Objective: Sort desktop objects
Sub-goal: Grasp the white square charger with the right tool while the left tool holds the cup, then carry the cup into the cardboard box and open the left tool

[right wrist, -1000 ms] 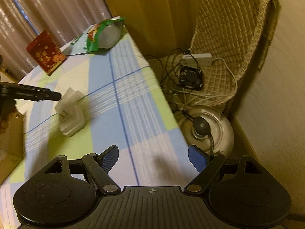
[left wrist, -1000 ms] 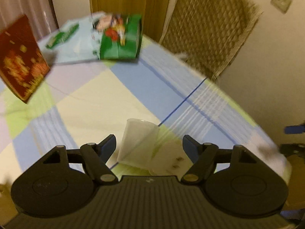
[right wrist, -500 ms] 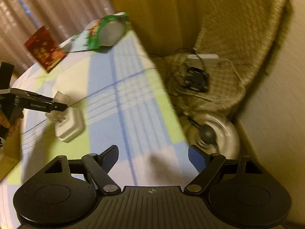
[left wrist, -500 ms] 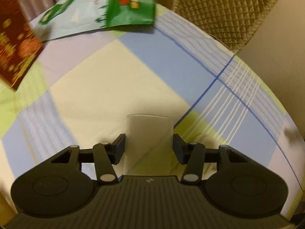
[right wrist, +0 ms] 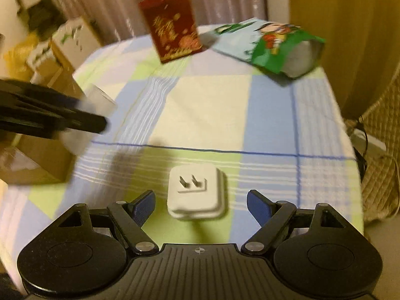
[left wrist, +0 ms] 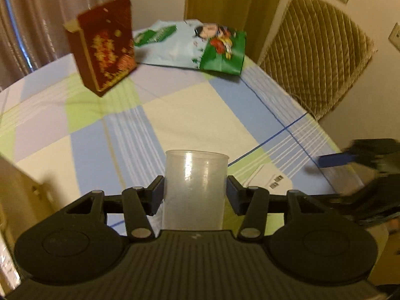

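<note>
I am holding the clear plastic cup (left wrist: 195, 187) in my left gripper (left wrist: 195, 195), whose jaws are pressing against the cup's two sides, and the cup is standing upright between them, mouth up. In the right wrist view I am seeing that same cup (right wrist: 87, 117) at the table's left edge, and it seems to be lifted off the checked tablecloth (left wrist: 190, 115), though the blur there is keeping me from being sure. My right gripper (right wrist: 201, 206) is spread wide and gripping nothing; it is hovering just in front of the white plug adapter (right wrist: 196, 191), which is lying on its back on a green square of the cloth with its two prongs pointing up. So I am judging the sort as only just begun: one thing is in hand and not yet put anywhere, and the adapter is waiting to be taken. At the far side of the table the red box (left wrist: 103, 45) is standing on end and the green snack bag (left wrist: 195, 46) is lying flat just beside it, both untouched. Cardboard boxes (right wrist: 37, 155) are sitting beside the table on the left, and I am guessing one of them may be the place for the cup.
</note>
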Demonstrator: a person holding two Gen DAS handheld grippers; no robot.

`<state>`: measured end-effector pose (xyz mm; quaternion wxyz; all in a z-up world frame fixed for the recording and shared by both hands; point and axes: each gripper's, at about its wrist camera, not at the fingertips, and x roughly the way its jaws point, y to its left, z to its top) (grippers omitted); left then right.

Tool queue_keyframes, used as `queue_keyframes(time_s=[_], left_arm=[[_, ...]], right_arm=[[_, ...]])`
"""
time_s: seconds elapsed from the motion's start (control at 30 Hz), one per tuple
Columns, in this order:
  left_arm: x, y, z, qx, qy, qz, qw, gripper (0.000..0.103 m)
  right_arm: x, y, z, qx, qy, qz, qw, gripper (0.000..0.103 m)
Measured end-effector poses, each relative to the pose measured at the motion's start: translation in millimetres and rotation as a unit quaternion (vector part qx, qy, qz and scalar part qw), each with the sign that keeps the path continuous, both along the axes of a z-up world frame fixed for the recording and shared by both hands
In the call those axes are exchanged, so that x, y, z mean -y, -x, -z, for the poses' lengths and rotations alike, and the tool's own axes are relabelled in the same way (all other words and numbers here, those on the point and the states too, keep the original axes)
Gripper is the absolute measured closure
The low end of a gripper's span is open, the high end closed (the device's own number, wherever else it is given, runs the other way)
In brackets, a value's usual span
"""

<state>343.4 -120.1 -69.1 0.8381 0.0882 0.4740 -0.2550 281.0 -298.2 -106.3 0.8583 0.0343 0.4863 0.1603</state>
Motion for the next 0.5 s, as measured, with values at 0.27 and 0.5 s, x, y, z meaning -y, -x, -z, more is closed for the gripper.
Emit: queue_keyframes(time_s=[0.27,0.5], left_arm=[[-28,35,-37,0.021,0.029,-0.038,0.9986,0.055],[-48,58,-50,0.033,0.039,-0.057,0.997,0.055]], right_arm=[[-31,-20,36,-0.013,0.053,-0.014,0.998,0.021],[-39,-14,38,-0.015,0.053,-0.018,0.998,0.039]])
